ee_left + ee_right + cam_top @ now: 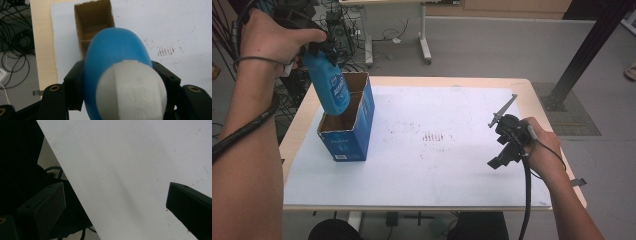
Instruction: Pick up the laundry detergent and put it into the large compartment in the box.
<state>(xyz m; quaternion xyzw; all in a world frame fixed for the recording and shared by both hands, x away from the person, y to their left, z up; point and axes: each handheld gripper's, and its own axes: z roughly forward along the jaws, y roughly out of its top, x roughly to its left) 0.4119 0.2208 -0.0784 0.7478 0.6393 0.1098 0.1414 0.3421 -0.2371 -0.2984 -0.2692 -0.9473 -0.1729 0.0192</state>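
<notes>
White sheeting covers your table point(452, 175). Your left gripper point(319, 47) clamps the blue bottle point(331, 87) over the open carton point(347, 142); lower it straight into a compartment. Your right gripper point(509, 145) rests spread, empty.

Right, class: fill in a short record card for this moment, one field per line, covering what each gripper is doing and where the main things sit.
left gripper: shut on blue bottle, above box
box: open, upright, table's left side
right gripper: open, holding nothing, low over the sheet's right side
sheet: white, marked near the middle
</notes>
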